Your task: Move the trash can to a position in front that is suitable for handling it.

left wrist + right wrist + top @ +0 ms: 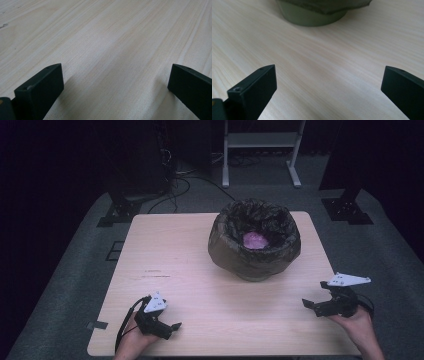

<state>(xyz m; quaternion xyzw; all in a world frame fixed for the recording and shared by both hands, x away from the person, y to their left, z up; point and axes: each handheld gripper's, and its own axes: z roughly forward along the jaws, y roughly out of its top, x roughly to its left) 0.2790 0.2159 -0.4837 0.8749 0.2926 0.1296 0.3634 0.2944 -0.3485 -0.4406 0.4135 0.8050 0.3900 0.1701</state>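
Observation:
A round bin [255, 245] lined with a dark plastic bag stands on the far middle of the wooden table [175, 270], with something pink [255, 240] lying inside it. Its green base [312, 17] shows at the top of the right gripper view. My left gripper [167, 327] rests near the table's front left edge, open, nothing between its jaws. My right gripper [312, 306] sits at the front right, open and empty too, pointing toward the left. In the left gripper view the left gripper [115, 82] has bare wood between its jaws, and so does the right gripper [328, 82] in its own view.
Grey carpet [75, 285] surrounds the table. Behind it stand a white frame [262, 150], dark stands and loose cables [185, 180]. A small scuff mark [152, 274] lies on the left part of the tabletop.

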